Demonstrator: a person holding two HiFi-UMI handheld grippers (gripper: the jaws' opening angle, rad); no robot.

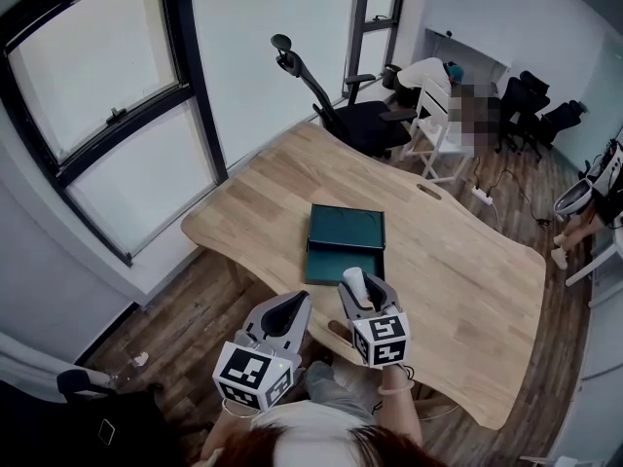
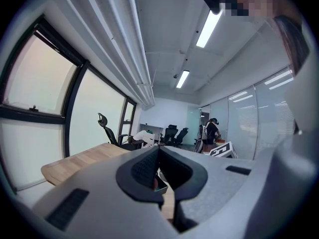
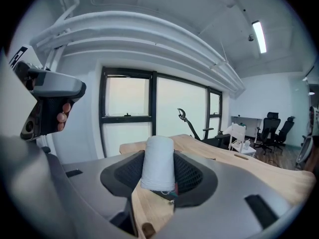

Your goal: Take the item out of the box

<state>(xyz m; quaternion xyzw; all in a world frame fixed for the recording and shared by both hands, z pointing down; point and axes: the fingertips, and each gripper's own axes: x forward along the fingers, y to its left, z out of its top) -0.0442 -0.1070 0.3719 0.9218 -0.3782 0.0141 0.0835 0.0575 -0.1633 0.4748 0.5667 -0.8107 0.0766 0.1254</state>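
White roll (image 3: 158,166) is gripped between right gripper (image 1: 362,290) fingers, just beside open green box (image 1: 347,228) on tabletop (image 1: 467,290). Left gripper (image 2: 160,149) fingers appear closed, nothing held.

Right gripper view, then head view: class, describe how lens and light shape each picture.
Right gripper view: fisheye bows the ceiling pipes, corners go black, windows blow out white, the roll is sharp. Head view: the table edges curve, evenly lit, no glare.

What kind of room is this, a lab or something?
Most likely an open office: swivel chairs, a big wooden table, white desks along the far wall and tall windows.
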